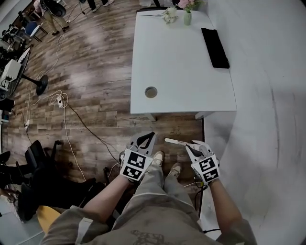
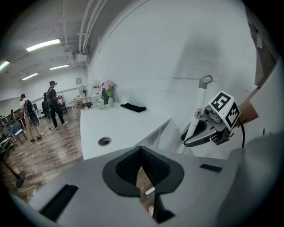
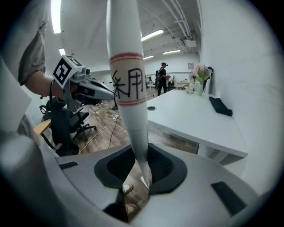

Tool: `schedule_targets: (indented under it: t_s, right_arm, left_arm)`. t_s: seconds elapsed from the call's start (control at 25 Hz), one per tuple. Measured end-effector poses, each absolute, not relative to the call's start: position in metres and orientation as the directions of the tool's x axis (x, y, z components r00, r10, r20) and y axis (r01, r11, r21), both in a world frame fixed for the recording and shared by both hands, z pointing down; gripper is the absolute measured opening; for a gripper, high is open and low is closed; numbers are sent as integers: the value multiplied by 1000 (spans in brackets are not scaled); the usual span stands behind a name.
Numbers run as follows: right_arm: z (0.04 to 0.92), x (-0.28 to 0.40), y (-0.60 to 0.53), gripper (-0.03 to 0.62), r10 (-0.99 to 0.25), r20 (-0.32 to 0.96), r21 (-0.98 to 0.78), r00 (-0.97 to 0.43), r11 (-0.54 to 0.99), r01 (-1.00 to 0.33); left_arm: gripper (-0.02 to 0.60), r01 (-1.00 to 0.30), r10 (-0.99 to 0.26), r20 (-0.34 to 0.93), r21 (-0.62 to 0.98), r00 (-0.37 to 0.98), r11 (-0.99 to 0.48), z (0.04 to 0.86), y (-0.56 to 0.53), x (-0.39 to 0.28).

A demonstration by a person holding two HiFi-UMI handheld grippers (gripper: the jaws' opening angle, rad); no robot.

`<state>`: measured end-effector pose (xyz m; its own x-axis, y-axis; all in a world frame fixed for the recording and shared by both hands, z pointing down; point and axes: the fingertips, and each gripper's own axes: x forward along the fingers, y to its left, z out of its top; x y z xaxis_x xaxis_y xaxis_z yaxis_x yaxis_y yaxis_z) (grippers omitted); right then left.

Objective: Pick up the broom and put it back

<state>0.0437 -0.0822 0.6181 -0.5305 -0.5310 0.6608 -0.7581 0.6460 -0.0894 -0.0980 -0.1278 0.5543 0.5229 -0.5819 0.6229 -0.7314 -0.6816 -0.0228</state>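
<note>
We've got a white table (image 1: 181, 72) standing on a wood floor (image 1: 95, 67). On the table, a vase (image 1: 187, 18) sits at 12 o'clock with white flowers (image 1: 169, 14) just beside it at 11, and a flat black thing (image 1: 214, 47) at 2. There's a cable hole (image 1: 151, 92) at 7. On the floor out at 9: cables (image 1: 71, 122), a power strip (image 1: 60, 100) and a stand base (image 1: 41, 85).

Both grippers are pale grey with black-lined jaws, and each carries a white cube (image 1: 134, 165) printed with black square markers. The left gripper (image 1: 146, 139) lies left of the khaki-grey trousers (image 1: 153, 206). The right gripper (image 1: 195, 144), to their right, trails a thin black cable (image 1: 202, 189). The person's sleeves (image 1: 67, 222) are short and grey-olive, and pale shoes (image 1: 158, 157) show beyond the trousers.
</note>
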Motion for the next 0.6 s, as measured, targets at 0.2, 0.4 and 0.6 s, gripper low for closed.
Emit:
schedule_targets:
  t_s: [0.2,0.4,0.6]
  right_arm:
    - [661,24,-76,106,-438,715,-119,-545,691,-713]
    - [698,14,-74,107,-350,759,-153,-548,723,-674]
    - [721,7,-95,107,-345,746,-165,-569,732,-661]
  left_arm:
    - [17,-744,-557,666,-4,497,-668,583,-123,-105]
    - [17,-763,-542,699,7,466,-647,601,-122,-118]
    - [17,-772,-531,716,18,453,-635,611,-130,-124]
